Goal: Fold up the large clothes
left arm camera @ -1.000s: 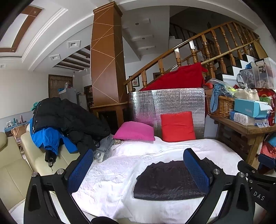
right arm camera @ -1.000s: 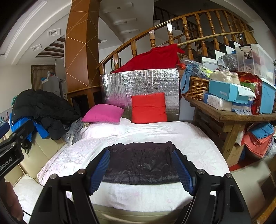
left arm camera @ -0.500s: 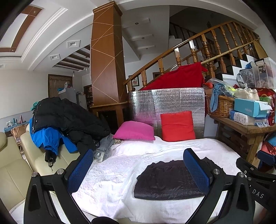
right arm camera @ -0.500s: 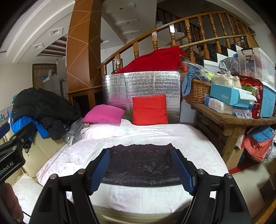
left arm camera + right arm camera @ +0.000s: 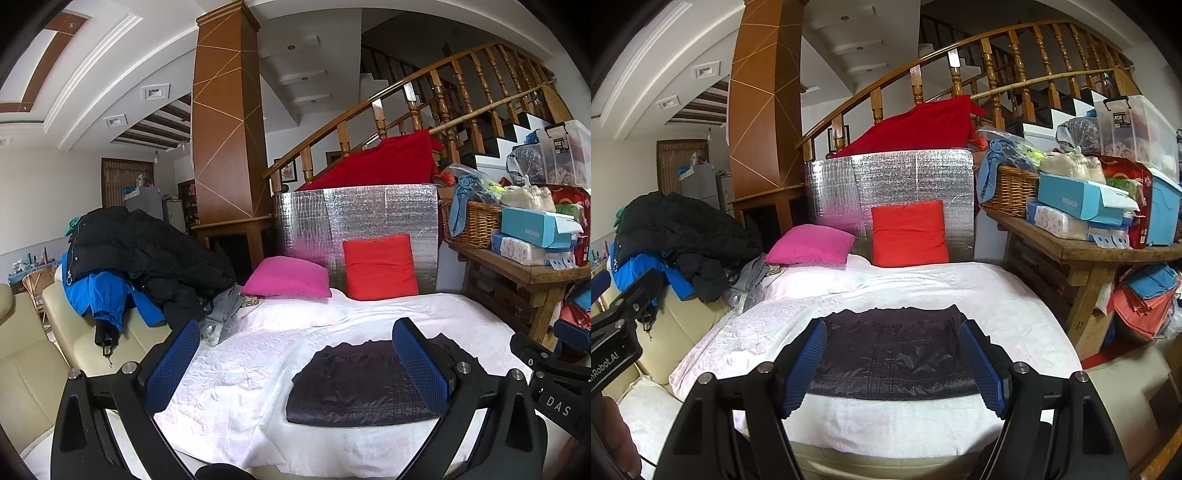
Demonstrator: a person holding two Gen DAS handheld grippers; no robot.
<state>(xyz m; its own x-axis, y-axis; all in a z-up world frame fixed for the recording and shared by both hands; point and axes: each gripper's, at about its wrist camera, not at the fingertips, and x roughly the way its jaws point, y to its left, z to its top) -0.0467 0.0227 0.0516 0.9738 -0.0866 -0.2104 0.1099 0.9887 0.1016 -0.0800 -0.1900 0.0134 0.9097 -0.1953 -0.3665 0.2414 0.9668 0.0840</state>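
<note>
A dark folded garment [image 5: 354, 384] lies flat on the white bed cover [image 5: 258, 354], near the front edge; it also shows in the right wrist view [image 5: 897, 350]. My left gripper [image 5: 295, 362] is open and empty, held above the bed to the left of the garment. My right gripper [image 5: 894, 365] is open and empty, held in front of the garment and above it. Neither gripper touches the cloth.
A pile of black and blue jackets [image 5: 122, 258] lies on a cream sofa [image 5: 29, 350] at the left. A pink pillow [image 5: 288, 282] and a red pillow [image 5: 380, 266] lean at the bed's far end. A cluttered wooden table [image 5: 1089, 251] stands at the right.
Both grippers have pulled back and up very slightly. The folded garment has not moved.
</note>
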